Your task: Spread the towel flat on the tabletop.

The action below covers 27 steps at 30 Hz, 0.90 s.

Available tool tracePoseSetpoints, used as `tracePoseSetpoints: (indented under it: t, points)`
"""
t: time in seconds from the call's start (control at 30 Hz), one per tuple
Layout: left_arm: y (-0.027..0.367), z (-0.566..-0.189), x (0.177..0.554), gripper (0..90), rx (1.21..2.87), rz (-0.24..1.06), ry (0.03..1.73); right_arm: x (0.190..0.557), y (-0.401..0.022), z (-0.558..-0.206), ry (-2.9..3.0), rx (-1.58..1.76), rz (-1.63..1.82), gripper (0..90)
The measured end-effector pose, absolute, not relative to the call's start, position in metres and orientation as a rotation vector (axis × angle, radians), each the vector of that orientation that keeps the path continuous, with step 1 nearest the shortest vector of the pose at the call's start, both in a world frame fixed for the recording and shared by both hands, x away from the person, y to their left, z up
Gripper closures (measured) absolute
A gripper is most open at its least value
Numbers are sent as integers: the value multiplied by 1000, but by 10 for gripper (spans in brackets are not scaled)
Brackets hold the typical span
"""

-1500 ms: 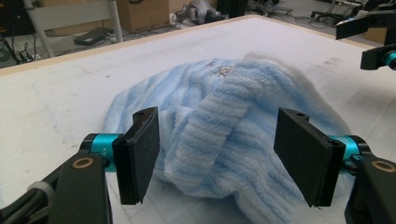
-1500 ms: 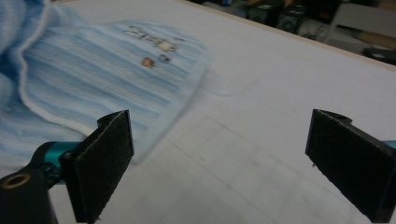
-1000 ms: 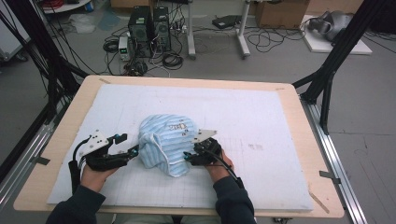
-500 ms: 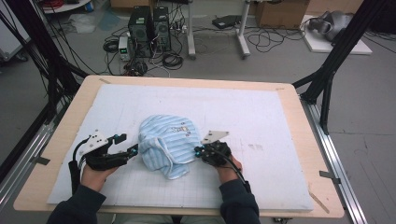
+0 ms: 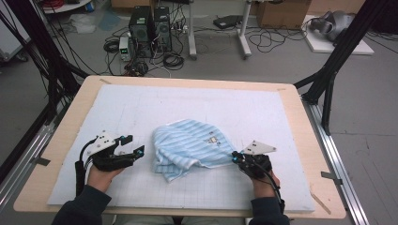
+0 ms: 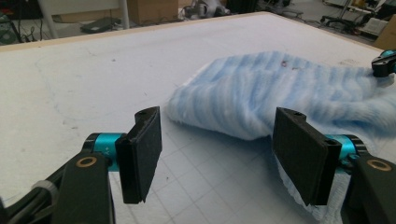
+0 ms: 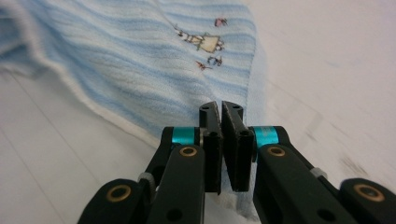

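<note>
Right gripper (image 7: 220, 140): jaws pressed nearly together, having just closed, with a corner of the towel (image 7: 140, 65) pinched between the pads; the cloth edge passes under and between the black fingers (image 7: 239, 144).

Left gripper (image 6: 219, 154): jaws wide apart, nothing between the pads. The right-hand pad stands just in front of the towel's near fold; whether it touches the cloth cannot be told from this angle.

Towel (image 5: 187, 147): pale blue with white stripes, small embroidered motif near the corner held by the right gripper. Lies bunched and partly folded over itself near the middle of the mat, toward the person's edge, between the two grippers; one corner is drawn out toward the right gripper (image 5: 239, 158), while the left gripper (image 5: 131, 149) sits just beside the opposite side.

Mat (image 5: 141, 108): white, faint grid lines, covers a wooden table (image 5: 70, 122).

Beyond the table: computer towers (image 5: 150, 28) and cables on a grey floor.
</note>
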<state>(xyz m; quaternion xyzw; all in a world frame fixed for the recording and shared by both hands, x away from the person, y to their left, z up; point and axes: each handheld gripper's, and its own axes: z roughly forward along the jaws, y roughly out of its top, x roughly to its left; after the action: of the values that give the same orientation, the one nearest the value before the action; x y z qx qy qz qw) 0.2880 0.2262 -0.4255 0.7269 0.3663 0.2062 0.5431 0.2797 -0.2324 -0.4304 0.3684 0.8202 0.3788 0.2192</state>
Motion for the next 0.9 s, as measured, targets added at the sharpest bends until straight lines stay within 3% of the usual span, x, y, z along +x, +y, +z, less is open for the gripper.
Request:
tracePoseSetpoints:
  t: [0.27,0.47,0.53,0.67,0.9]
  points:
    - [202,-430,291,335,1773,445,837,252,-291,-430,2088,1230,831,865]
    - [183,-435,294,336,1807,405,814,241,-306,-431,2055,1279,859,847]
    - [175,-437,295,338,1826,389,802,240,-307,-430,2053,1261,882,783]
    - [158,-442,294,343,1877,332,784,242,-304,-425,2022,1249,981,564]
    - [132,-450,293,374,2030,293,760,254,-291,-423,2025,1216,1024,403]
